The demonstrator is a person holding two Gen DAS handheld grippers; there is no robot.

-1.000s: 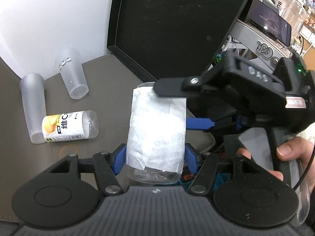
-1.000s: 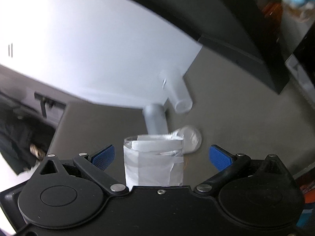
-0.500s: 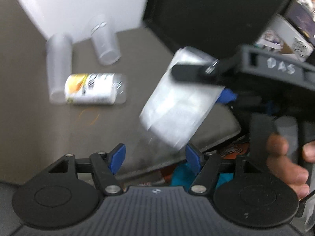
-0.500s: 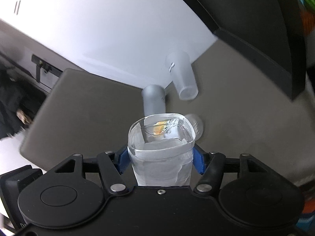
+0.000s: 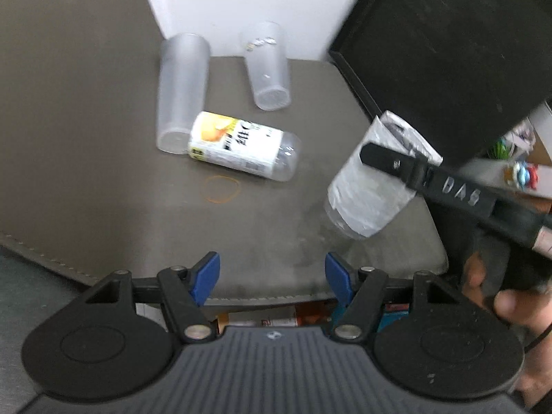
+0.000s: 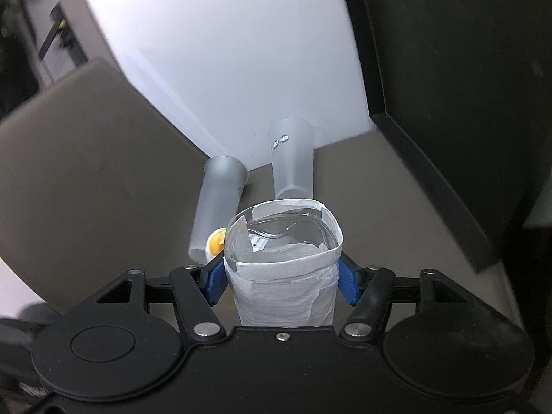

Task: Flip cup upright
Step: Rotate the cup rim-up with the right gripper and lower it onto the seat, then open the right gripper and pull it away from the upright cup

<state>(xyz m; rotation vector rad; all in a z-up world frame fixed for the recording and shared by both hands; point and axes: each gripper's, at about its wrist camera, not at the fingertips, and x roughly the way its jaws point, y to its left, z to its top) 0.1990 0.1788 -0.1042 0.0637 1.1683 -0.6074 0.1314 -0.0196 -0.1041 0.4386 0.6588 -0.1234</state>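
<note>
A clear cup wrapped in white tape point(image 6: 283, 269) sits between the blue pads of my right gripper point(image 6: 281, 277), which is shut on it, squeezing its rim out of round. In the left wrist view the same cup point(image 5: 372, 186) hangs tilted above the table's right side, with a black finger point(image 5: 390, 164) of the right gripper across it. My left gripper point(image 5: 272, 277) is open and empty, back near the table's front edge, apart from the cup.
Two frosted cups point(image 5: 181, 93) point(image 5: 267, 65) and a clear cup with a yellow label point(image 5: 241, 146) lie on the grey-brown table point(image 5: 86, 138). An orange rubber band point(image 5: 220, 189) lies beside them. A black panel point(image 5: 448, 41) stands at the right, a white wall point(image 6: 224, 69) behind.
My left gripper let go of the taped cup and drew back. My right gripper shut on the cup and now carries it, tilted, to the right.
</note>
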